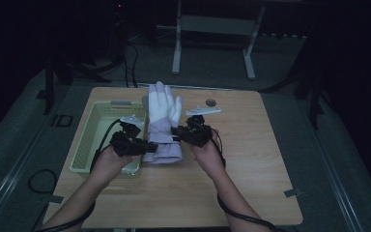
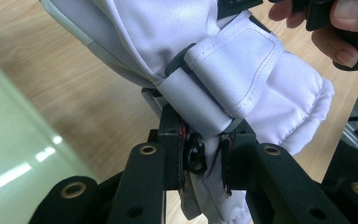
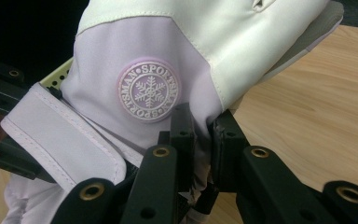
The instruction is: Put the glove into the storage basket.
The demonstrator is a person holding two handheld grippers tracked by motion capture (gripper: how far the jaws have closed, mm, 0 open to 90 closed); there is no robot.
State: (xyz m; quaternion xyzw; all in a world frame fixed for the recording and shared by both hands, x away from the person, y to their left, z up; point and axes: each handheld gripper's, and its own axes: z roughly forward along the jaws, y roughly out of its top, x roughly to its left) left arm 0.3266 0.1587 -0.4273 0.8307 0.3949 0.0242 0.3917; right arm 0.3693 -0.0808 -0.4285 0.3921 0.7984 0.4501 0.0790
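Basket (image 1: pixel 88 145) is seen at the table's (image 1: pixel 251 183) left edge, with the ski glove (image 1: pixel 163 116) laid just right of it, fingers pointing away from the person. Glove's left cuff edge, by the strap (image 2: pixel 223 79), is pinched in the closed left gripper (image 1: pixel 145 145). Right cuff edge, below the snowflake badge (image 3: pixel 149 92), is clamped by the right gripper (image 1: pixel 176 131).

One glove (image 1: pixel 163 121) is lying on one table (image 1: pixel 251 159), one basket (image 1: pixel 92 130) is sitting beside it, and two grippers, left (image 1: pixel 147 145) and right (image 1: pixel 176 131), are gripping the glove.
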